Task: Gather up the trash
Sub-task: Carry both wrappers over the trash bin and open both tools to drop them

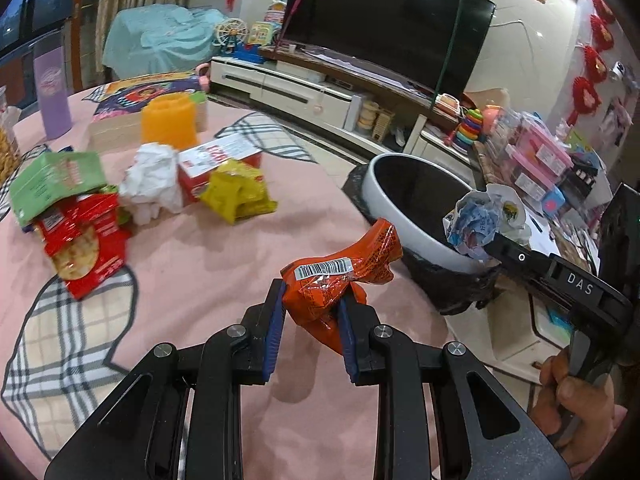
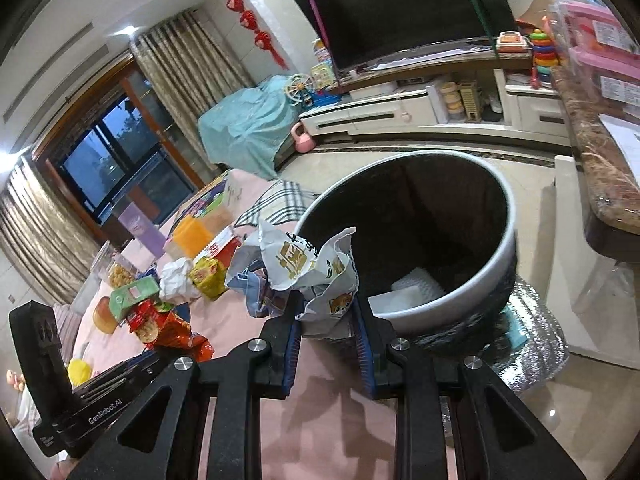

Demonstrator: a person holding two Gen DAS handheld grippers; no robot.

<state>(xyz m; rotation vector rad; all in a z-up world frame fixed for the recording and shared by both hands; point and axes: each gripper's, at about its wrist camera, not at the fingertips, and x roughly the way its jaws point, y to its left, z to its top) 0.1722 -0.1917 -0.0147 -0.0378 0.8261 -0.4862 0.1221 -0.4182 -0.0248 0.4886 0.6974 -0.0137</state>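
Two pieces of trash are off the surface at once. The orange wrapper (image 1: 336, 280), barcode label up, is pinched between the blue pads of the left tool (image 1: 312, 304) and hangs over the pink tablecloth (image 1: 200, 264), just short of the bin (image 1: 416, 216). The white crumpled wrapper (image 2: 308, 268) sits clamped in the right tool (image 2: 326, 320), right at the near rim of the bin — seen from the left wrist view, that bundle is over the rim's edge, with a person's hand (image 1: 572, 396) wrapped round the handle.

Inside the bin, lined with a black bag, a white piece (image 2: 412, 288) lies at the bottom.

Further back on the surface the remaining pile waits: a yellow packet (image 1: 236, 196), a ball of white tissue (image 1: 152, 180), a red and white box (image 1: 216, 160), a green carton (image 1: 56, 180) leaning on a red cracker packet (image 1: 88, 248). Behind them stand an orange cup (image 1: 170, 120) and a purple bottle (image 1: 52, 88) — both upright.

Beyond the surface, a dark television (image 1: 392, 20) sits on a white cabinet (image 1: 280, 88), toys crowding the right end.
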